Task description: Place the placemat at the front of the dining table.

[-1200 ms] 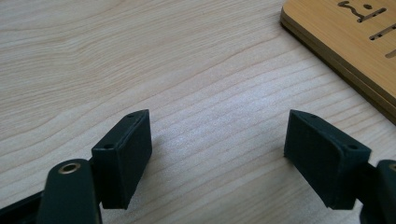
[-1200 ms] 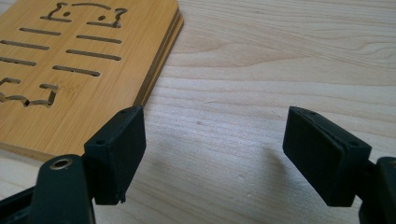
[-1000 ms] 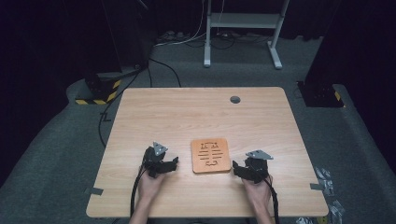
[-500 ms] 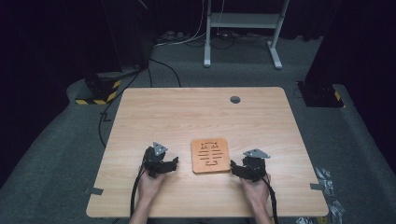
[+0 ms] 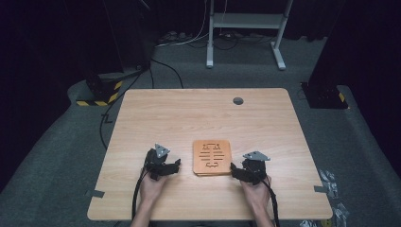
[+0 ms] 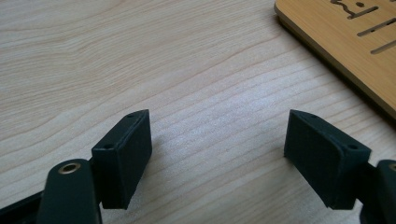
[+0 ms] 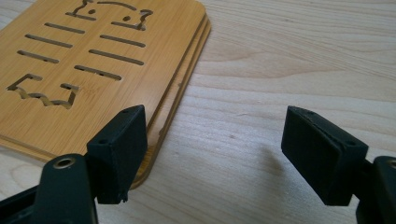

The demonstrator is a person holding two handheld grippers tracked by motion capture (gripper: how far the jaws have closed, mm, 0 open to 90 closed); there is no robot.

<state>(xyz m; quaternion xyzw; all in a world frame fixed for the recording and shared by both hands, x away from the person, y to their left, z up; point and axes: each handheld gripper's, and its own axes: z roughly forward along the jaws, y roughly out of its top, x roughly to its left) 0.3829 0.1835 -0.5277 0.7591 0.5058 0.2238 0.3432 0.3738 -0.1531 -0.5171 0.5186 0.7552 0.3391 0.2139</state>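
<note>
A flat orange-brown wooden board (image 5: 211,157) with cut slots lies near the table's front middle. It looks like two or three thin plates stacked, judging by the layered edge (image 7: 180,88). My left gripper (image 5: 164,165) rests on the table to the board's left, open, with bare wood between its jaws; the board's corner (image 6: 345,42) shows at upper right in the left gripper view. My right gripper (image 5: 246,171) sits at the board's right front corner, open, its left jaw over the board's edge and its right jaw over bare table (image 7: 289,70).
The light wooden table (image 5: 189,113) has a round grey cable hole (image 5: 238,100) at the back. Around it is dark grey floor with cables, a yellow-black striped base (image 5: 97,97) at left and a white stand (image 5: 243,28) behind.
The right gripper has shifted slightly left, closer to the board's right front corner. The left gripper has stayed put.
</note>
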